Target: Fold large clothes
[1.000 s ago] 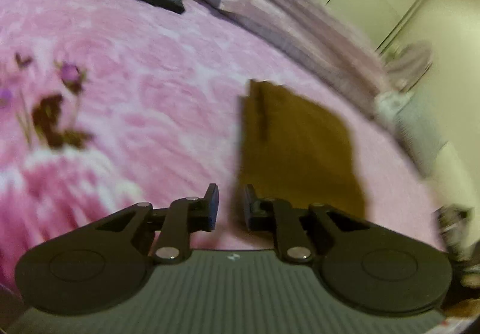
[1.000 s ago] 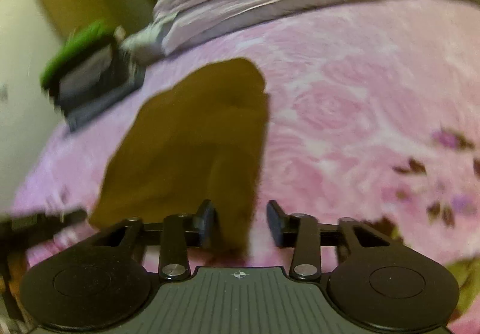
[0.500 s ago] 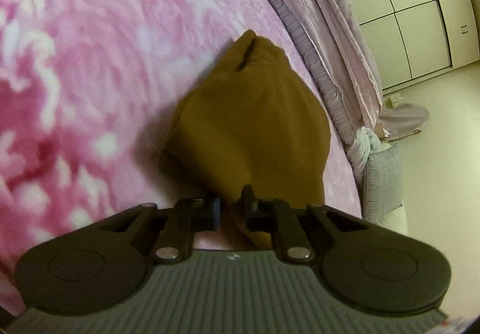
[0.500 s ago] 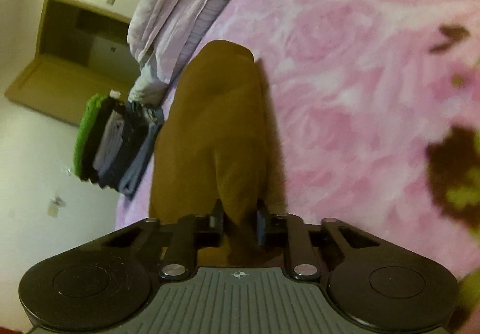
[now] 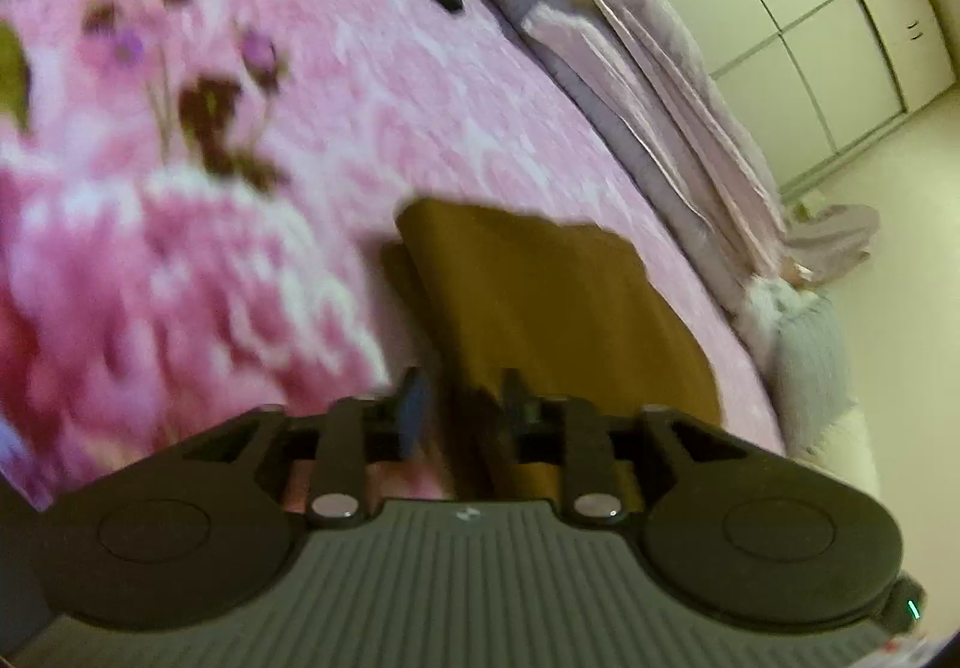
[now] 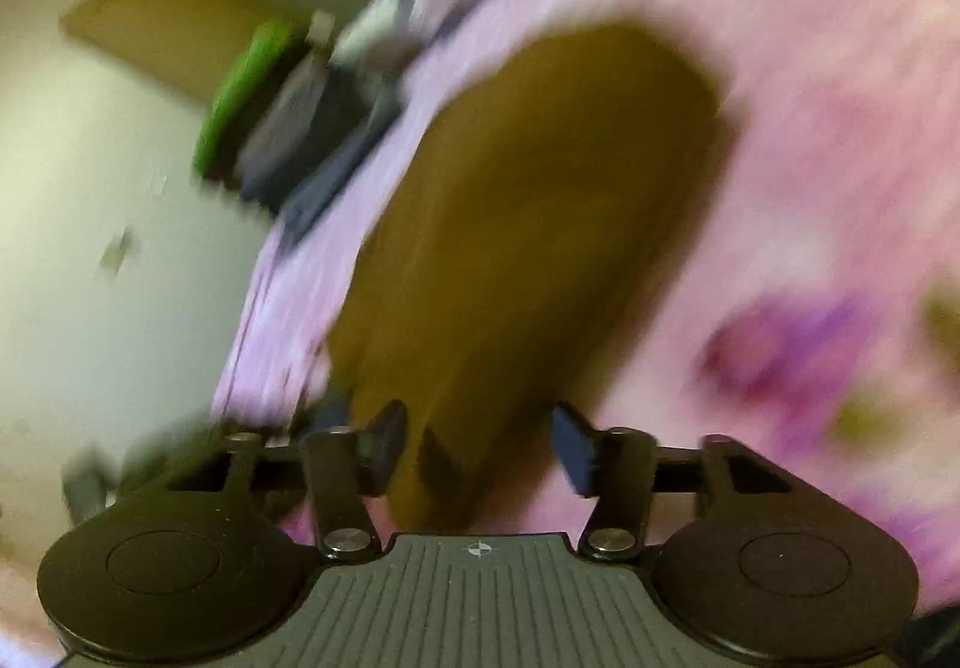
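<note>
left gripper [image 5: 462, 398] angled down, jaws opening over folded brown garment [image 5: 558, 308] | right gripper [image 6: 477, 443] angled down, jaws opening, garment edge between, unpinched | bed's edge [image 5: 738, 368]

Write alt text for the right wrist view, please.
A folded brown garment lies on a pink floral blanket, its near end between the opening jaws of the right claw. A stack of folded clothes sits behind, blurred.

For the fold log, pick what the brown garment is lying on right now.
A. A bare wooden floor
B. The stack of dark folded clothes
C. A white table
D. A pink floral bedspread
D: in both wrist views the brown garment lies flat on the pink floral bedspread, apart from the stack of dark folded clothes at the bed's edge.
</note>
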